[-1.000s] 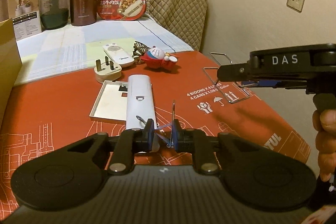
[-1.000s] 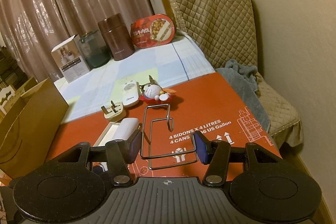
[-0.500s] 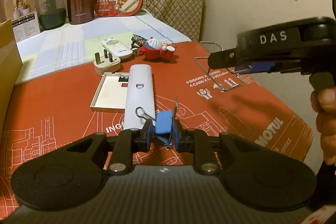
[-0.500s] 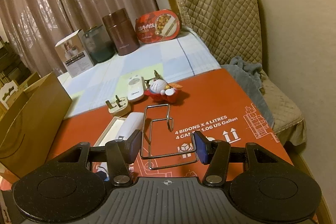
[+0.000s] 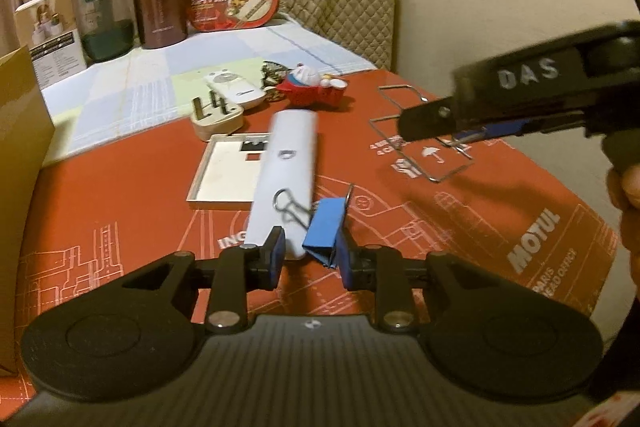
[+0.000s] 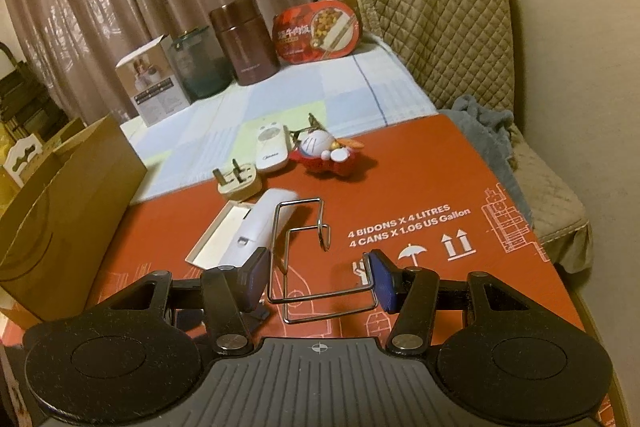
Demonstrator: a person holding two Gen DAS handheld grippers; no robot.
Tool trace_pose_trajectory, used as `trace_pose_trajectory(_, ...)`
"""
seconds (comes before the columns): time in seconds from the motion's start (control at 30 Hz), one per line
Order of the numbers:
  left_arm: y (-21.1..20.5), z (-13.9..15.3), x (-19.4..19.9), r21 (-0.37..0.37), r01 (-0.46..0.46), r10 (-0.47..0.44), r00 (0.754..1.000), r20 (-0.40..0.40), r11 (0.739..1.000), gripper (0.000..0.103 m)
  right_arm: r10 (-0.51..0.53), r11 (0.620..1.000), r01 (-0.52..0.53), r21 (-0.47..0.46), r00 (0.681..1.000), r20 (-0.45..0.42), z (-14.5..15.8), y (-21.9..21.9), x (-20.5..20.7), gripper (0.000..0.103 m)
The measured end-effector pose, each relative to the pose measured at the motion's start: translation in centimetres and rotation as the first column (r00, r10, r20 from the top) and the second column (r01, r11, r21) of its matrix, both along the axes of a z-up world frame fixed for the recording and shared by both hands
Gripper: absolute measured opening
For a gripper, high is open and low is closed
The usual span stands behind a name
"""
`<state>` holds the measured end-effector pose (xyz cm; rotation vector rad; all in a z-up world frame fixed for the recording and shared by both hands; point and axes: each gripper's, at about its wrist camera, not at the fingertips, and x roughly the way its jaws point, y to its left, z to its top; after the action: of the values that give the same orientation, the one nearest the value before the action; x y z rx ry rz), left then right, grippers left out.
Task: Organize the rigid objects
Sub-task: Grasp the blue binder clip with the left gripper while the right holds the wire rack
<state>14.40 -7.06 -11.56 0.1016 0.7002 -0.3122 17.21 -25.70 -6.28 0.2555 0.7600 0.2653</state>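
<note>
Because tidying goes one item at a time, grips the bent silver wire rack (image 6: 300,202) across its near end between the right gripper's (image 6: 318,279) pads, over the red printed cardboard sheet (image 6: 460,183). Leaves the left gripper (image 5: 310,259) narrowly parted, small blue metal binder clip (image 5: 324,227) leaning loose on one pad beside the long white plastic remote (image 5: 286,179), probably for release there. Cannot tell whether rack clears cardboard; remote blurred.

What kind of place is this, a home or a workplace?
Probably a room in a home. Long curtains hang at the back, a quilted chair stands by the wall, and household things such as a thermos and a remote sit on the table.
</note>
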Motion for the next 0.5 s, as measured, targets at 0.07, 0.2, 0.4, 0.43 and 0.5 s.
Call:
trace_pose_trajectory(0.07, 0.5, -0.2, 0.3, 0.007, -0.01, 0.01, 1.0, 0.001, 1.0, 0.025, 0.0, 1.0, 0.0, 0.0, 1.0, -0.003, -0.1, 0.0, 0.0, 0.05)
trace_pose_trajectory(0.2, 1.5, -0.6, 1.3, 0.017, -0.033, 0.034, 0.999, -0.011, 0.999, 0.025, 0.003, 1.0, -0.003, -0.001, 1.0, -0.004, -0.1, 0.1, 0.1, 0.05)
trace_pose_trajectory(0.4, 3.0, -0.2, 1.9, -0.033, -0.063, 0.063, 0.998, -0.014, 0.997, 0.025, 0.009, 1.0, -0.009, -0.003, 1.0, -0.009, -0.3, 0.4, 0.3, 0.05)
trace_pose_trajectory(0.43, 3.1, -0.1, 1.7, -0.042, -0.064, 0.063, 0.998, -0.013, 0.997, 0.027, 0.009, 1.0, -0.009, -0.003, 1.0, -0.008, -0.3, 0.4, 0.3, 0.05)
trace_pose_trajectory(0.5, 2.9, 0.2, 1.3, -0.059, -0.057, 0.057, 0.998, -0.014, 0.997, 0.043, 0.007, 1.0, -0.007, -0.002, 1.0, -0.006, -0.3, 0.5, 0.4, 0.05)
